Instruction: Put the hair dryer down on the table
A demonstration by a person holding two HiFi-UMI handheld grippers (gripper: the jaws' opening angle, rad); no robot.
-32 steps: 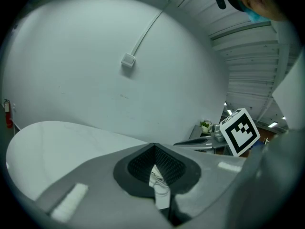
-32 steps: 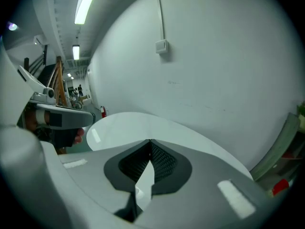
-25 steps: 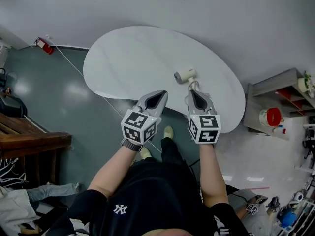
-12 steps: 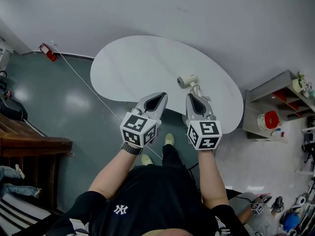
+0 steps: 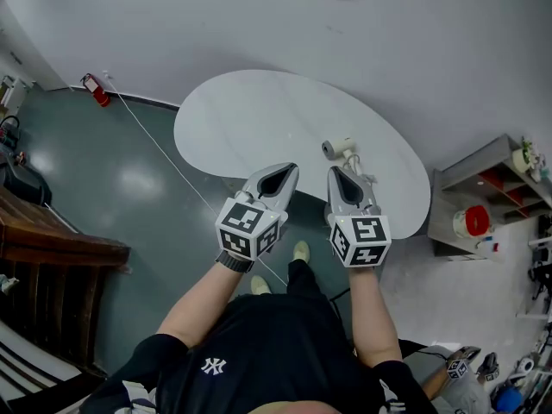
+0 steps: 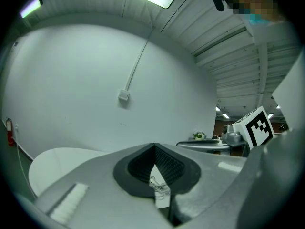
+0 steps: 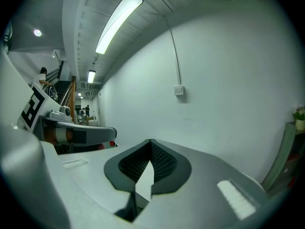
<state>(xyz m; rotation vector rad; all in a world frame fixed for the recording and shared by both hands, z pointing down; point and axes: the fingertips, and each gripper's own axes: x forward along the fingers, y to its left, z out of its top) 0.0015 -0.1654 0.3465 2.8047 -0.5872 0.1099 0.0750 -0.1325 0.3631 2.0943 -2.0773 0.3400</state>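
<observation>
A small cream hair dryer (image 5: 338,147) lies on its side on the white curved table (image 5: 259,119), near the table's near right edge. Its coiled cord (image 5: 360,169) trails toward me. My right gripper (image 5: 337,173) is shut and holds nothing, its tip just short of the dryer and beside the cord. My left gripper (image 5: 287,171) hovers at the table's near edge, shut and empty too. In the left gripper view the jaws (image 6: 154,145) meet at the tip, and a bit of cord (image 6: 158,187) shows through the gap behind them. The right gripper (image 7: 150,141) is closed the same way.
A red fire extinguisher (image 5: 93,88) stands by the far left wall, with a thin cable (image 5: 164,158) running across the green floor. A grey shelf unit (image 5: 487,175) with a red and white container (image 5: 473,222) is at the right. Dark wooden furniture (image 5: 52,253) is at the left.
The head view has shifted, so the table sits a little farther right and higher. The dryer stays on the table. Both grippers remain shut and have barely moved.
</observation>
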